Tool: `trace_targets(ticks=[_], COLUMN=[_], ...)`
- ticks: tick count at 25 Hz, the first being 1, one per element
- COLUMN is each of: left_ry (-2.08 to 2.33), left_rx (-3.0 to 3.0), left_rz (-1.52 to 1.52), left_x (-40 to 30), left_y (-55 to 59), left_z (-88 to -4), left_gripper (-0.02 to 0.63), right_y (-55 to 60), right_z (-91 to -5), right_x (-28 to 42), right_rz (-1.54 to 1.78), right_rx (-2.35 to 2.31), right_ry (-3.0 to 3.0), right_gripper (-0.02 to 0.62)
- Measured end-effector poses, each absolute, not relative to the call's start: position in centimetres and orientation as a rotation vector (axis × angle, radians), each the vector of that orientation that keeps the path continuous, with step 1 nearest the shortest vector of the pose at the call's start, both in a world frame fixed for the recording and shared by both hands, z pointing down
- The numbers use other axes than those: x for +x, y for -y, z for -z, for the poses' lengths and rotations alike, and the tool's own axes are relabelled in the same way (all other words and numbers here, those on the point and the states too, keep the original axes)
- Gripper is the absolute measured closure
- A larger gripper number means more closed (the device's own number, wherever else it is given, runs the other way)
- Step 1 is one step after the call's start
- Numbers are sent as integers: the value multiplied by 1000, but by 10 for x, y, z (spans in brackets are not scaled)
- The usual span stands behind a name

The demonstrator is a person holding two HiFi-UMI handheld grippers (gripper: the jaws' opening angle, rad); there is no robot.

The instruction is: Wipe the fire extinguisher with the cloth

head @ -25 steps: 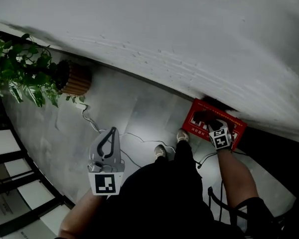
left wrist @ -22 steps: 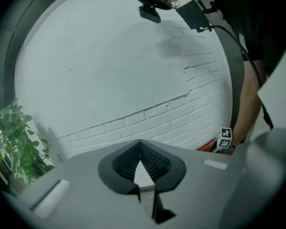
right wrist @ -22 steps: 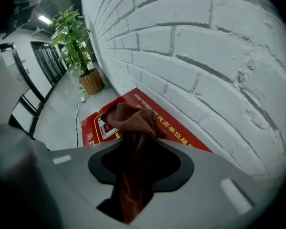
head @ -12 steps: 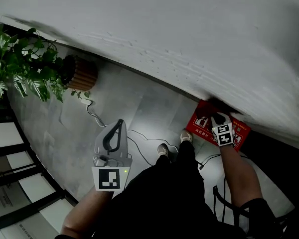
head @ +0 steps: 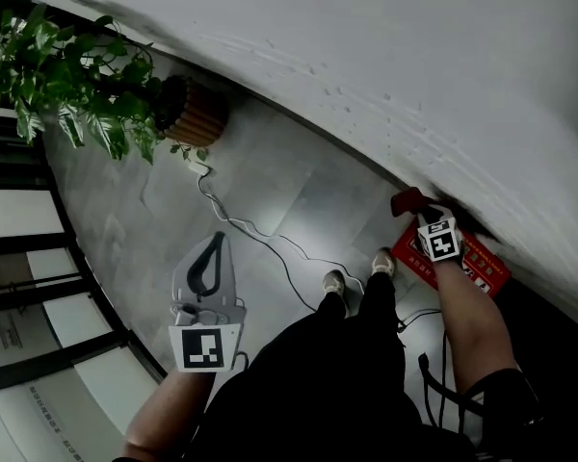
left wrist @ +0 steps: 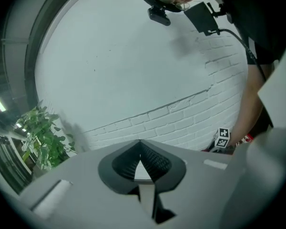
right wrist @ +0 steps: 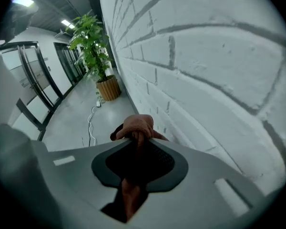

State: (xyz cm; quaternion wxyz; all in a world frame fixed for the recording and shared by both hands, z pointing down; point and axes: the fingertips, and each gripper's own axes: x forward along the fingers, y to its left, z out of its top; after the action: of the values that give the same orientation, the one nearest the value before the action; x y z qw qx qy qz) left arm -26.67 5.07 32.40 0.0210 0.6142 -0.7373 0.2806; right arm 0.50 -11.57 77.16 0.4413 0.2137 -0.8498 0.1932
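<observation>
My right gripper point(head: 416, 210) hangs by the foot of the white brick wall, just above the top left corner of a flat red fire-extinguisher box point(head: 467, 263). Its jaws have just been closing and now pinch a reddish-brown cloth point(head: 407, 201). In the right gripper view the cloth point(right wrist: 137, 126) bunches out past the tips of the gripper point(right wrist: 136, 138). No extinguisher cylinder can be made out. My left gripper point(head: 215, 244) is held over the grey floor, far left of the box. Its tips meet, and the left gripper point(left wrist: 140, 144) holds nothing.
A leafy plant point(head: 77, 85) in a ribbed wooden pot point(head: 195, 114) stands against the wall at upper left. A thin cable point(head: 260, 234) snakes from it across the floor toward the person's shoes point(head: 335, 282). Dark-framed glass doors point(head: 19, 287) line the left side.
The right gripper, which was down on the red box, has come up off it with the cloth. The head view has swung, so the plant appears larger. The left gripper shifted slightly.
</observation>
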Motion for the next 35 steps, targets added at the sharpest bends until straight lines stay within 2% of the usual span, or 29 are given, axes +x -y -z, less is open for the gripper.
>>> trace_targets(ticks=[6, 15, 35], left_ry=[2272, 2166, 1978], left_rx=[1879, 2021, 2322], left_rz=[-856, -818, -785], left_x=[-265, -231, -164], left_y=[-60, -35, 11], left_z=[-329, -334, -333], left_gripper=[606, 606, 606], right_y=[109, 110, 50], right_z=[-777, -772, -764], right_x=[20, 91, 319], right_rz=[-429, -486, -625], right_rx=[496, 624, 994], right_ry=[2074, 2028, 1773], right_gripper=[532, 534, 534])
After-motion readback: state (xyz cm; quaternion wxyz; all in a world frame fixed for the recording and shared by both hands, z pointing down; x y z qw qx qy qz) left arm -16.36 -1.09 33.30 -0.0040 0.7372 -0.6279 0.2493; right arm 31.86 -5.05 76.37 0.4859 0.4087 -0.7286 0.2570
